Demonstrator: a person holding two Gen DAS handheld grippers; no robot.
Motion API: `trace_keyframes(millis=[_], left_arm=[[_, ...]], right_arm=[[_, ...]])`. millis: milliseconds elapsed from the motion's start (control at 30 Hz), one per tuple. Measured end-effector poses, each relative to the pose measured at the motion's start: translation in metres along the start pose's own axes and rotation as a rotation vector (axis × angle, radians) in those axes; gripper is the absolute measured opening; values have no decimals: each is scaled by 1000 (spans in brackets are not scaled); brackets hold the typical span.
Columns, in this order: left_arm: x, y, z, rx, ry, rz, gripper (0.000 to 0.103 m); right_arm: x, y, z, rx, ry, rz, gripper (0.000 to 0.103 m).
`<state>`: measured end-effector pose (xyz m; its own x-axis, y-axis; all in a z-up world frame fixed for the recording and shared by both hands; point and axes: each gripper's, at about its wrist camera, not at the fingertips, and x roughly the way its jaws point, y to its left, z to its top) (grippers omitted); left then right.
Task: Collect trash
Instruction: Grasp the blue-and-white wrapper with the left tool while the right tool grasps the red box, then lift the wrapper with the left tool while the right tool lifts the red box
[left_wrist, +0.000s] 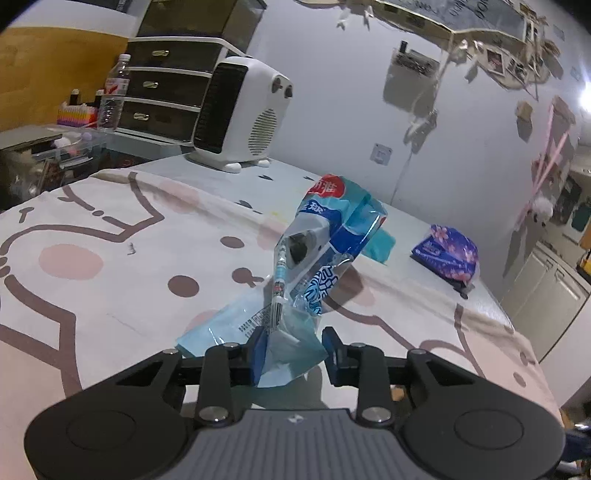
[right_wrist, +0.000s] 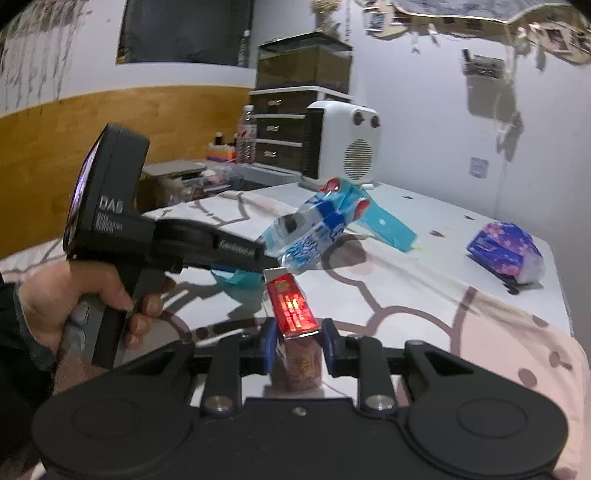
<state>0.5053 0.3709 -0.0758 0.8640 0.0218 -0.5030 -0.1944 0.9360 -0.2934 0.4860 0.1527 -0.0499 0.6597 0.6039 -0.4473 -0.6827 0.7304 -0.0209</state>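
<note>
**On the patterned table: two wrappers pinched for pickup**

Near the white heater (left_wrist: 240, 114), the left gripper (left_wrist: 295, 350) pinches the blue plastic bag (left_wrist: 314, 251), which rears up from the tablecloth (left_wrist: 110, 266). Nearer than the heater, the right gripper (right_wrist: 298, 347) pinches a red wrapper (right_wrist: 293, 306). Pickup looks under way; next, both need lifting toward a bin, which is out of sight.

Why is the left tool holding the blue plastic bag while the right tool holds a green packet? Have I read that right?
Nearly. The left tool does hold the blue plastic bag, but the packet in the right tool is red, not green. The right wrist view shows it, shiny red, between the pads.
</note>
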Motion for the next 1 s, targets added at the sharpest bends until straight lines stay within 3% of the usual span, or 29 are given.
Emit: trace_keyframes(millis=[167, 400, 567, 767, 1000], left_arm=[[-6, -4, -5, 14, 14, 0, 31], [-38, -17, -22, 35, 35, 25, 29], [-77, -33, -47, 73, 55, 28, 29], [-139, -44, -68, 78, 17, 7, 29], [-222, -49, -106, 36, -23, -89, 29]], right_arm=[[-41, -15, -8, 141, 11, 7, 24], [-111, -33, -41, 399, 43, 87, 23], [-156, -34, -69, 518, 32, 121, 23], [-201, -34, -100, 644, 40, 153, 23], [-230, -29, -132, 759, 96, 243, 23]])
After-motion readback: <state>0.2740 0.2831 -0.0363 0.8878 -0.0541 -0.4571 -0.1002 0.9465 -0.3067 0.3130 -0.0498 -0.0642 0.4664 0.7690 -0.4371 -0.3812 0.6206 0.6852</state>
